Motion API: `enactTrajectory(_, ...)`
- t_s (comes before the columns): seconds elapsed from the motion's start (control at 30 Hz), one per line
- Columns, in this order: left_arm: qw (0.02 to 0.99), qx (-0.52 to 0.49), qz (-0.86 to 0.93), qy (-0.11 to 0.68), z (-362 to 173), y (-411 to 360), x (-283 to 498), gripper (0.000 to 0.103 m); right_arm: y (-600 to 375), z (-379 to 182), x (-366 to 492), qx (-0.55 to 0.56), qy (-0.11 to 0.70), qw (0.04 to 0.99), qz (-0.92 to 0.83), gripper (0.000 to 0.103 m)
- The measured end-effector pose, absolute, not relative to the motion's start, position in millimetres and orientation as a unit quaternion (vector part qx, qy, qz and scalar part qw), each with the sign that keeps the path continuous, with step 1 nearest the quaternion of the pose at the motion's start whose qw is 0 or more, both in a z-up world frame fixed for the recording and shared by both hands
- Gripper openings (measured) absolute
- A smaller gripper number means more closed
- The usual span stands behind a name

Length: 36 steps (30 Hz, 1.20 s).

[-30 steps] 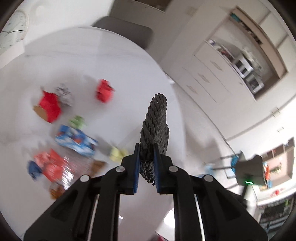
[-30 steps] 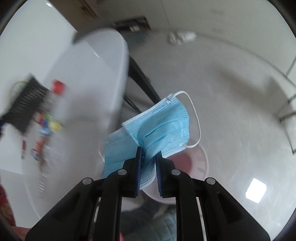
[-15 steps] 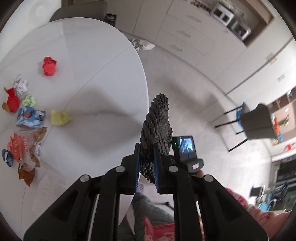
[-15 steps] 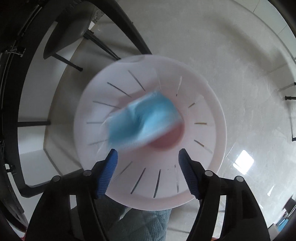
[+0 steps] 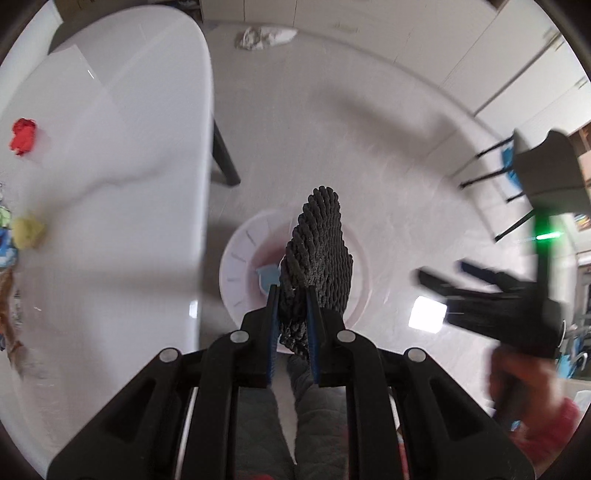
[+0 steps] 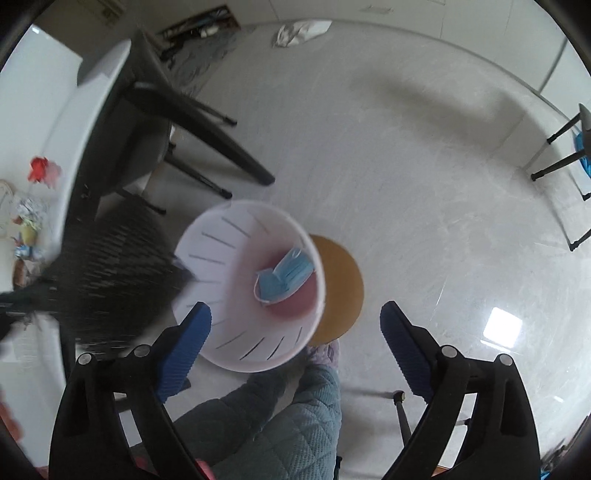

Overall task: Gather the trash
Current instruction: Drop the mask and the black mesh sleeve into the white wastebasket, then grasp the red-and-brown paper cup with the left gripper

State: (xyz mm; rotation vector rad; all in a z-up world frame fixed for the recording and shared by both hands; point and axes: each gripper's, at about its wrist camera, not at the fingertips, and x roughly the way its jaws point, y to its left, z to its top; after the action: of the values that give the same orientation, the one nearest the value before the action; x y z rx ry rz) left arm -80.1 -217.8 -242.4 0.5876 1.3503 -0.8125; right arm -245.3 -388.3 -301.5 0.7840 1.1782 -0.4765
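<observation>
My left gripper (image 5: 291, 295) is shut on a dark knitted glove (image 5: 319, 251) and holds it over the white bin (image 5: 236, 269) on the floor. A blue face mask (image 6: 284, 277) lies at the bottom of the bin (image 6: 221, 236). My right gripper (image 6: 295, 332) is open and empty above the bin. The glove shows blurred at the left of the right wrist view (image 6: 107, 273). A red crumpled paper (image 5: 23, 136) and a yellow crumpled paper (image 5: 27, 232) lie on the white table (image 5: 110, 177).
A wooden round stool (image 6: 340, 288) stands beside the bin. Black table legs (image 6: 207, 140) cross the floor. Several more wrappers (image 6: 27, 221) lie on the table. A white rag (image 5: 264, 35) lies on the far floor. A chair (image 5: 546, 177) stands at right.
The right gripper has opened and the mask has dropped into the bin. The left gripper has swung from over the table to over the bin with the glove.
</observation>
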Motion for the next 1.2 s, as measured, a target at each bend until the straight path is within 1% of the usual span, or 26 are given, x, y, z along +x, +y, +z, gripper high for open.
enactTrajectory(0.1, 0.655, 0.281, -0.338, 0.615, -275.5, -227.3, -84.3, 0.014, -393.6, -292.5, -255.0, 0.362, 0.526, 0.738, -0.218, 0.093)
enactTrajectory(0.17, 0.644, 0.291, -0.325, 0.629, -294.6, -231.9, -84.5, 0.02, -394.2, -293.5, -258.0, 0.369, 0.521, 0.738, -0.217, 0.093)
enactTrajectory(0.2, 0.639, 0.294, -0.321, 0.635, -301.6, -233.2, -84.5, 0.035, -394.6, -293.9, -258.1, 0.372, 0.521, 0.737, -0.218, 0.093)
enactTrajectory(0.23, 0.635, 0.296, -0.315, 0.64, -308.1, -233.6, -84.3, 0.046, -394.7, -295.1, -258.9, 0.373, 0.521, 0.736, -0.218, 0.093)
enactTrajectory(0.27, 0.636, 0.298, -0.311, 0.64, -311.5, -233.8, -83.9, 0.048, -394.9, -295.0, -260.8, 0.374, 0.521, 0.736, -0.218, 0.093)
enactTrajectory(0.33, 0.641, 0.3, -0.311, 0.635, -310.2, -234.1, -84.8, 0.059, -393.7, -296.1, -259.4, 0.375, 0.522, 0.734, -0.218, 0.093)
enactTrajectory(0.43, 0.647, 0.294, -0.316, 0.629, -304.2, -229.2, -85.5, 0.068, -396.0, -292.7, -261.2, 0.375, 0.523, 0.734, -0.218, 0.093)
enactTrajectory(0.53, 0.653, 0.283, -0.319, 0.626, -289.1, -224.0, -85.6, 0.071, -396.4, -288.4, -259.4, 0.374, 0.52, 0.736, -0.22, 0.093)
enactTrajectory(0.6, 0.661, 0.263, -0.324, 0.623, -266.2, -221.7, -82.5, 0.073, -396.8, -277.2, -256.9, 0.369, 0.513, 0.744, -0.219, 0.093)
enactTrajectory(0.67, 0.677, 0.245, -0.33, 0.61, -244.1, -216.6, -77.2, 0.078, -395.6, -256.5, -249.7, 0.354, 0.503, 0.759, -0.214, 0.093)
enactTrajectory(0.73, 0.704, 0.228, -0.331, 0.586, -205.7, -199.5, -74.6, 0.088, -391.6, -232.5, -239.8, 0.332, 0.491, 0.778, -0.206, 0.093)
enactTrajectory(0.83, 0.744, 0.206, -0.324, 0.546, -156.6, -172.1, -66.7, 0.094, -373.4, -179.6, -214.2, 0.273, 0.46, 0.825, -0.183, 0.098)
enactTrajectory(0.9, 0.769, 0.189, -0.311, 0.526, -129.7, -150.4, -56.9, 0.095, -360.8, -154.8, -199.8, 0.242, 0.445, 0.846, -0.165, 0.1)
enactTrajectory(1.0, 0.803, 0.164, -0.281, 0.5, -98.6, -112.5, -41.2, 0.095, -336.1, -119.8, -171.8, 0.194, 0.424, 0.875, -0.129, 0.101)
enactTrajectory(1.1, 0.829, 0.147, -0.244, 0.48, -80.6, -73.9, -28.8, 0.095, -309.5, -96.8, -143.5, 0.163, 0.408, 0.894, -0.086, 0.101)
enactTrajectory(1.2, 0.848, 0.125, -0.205, 0.472, -73.6, -31.9, -13.1, 0.095, -279.4, -87.9, -114.7, 0.144, 0.405, 0.902, -0.043, 0.101)
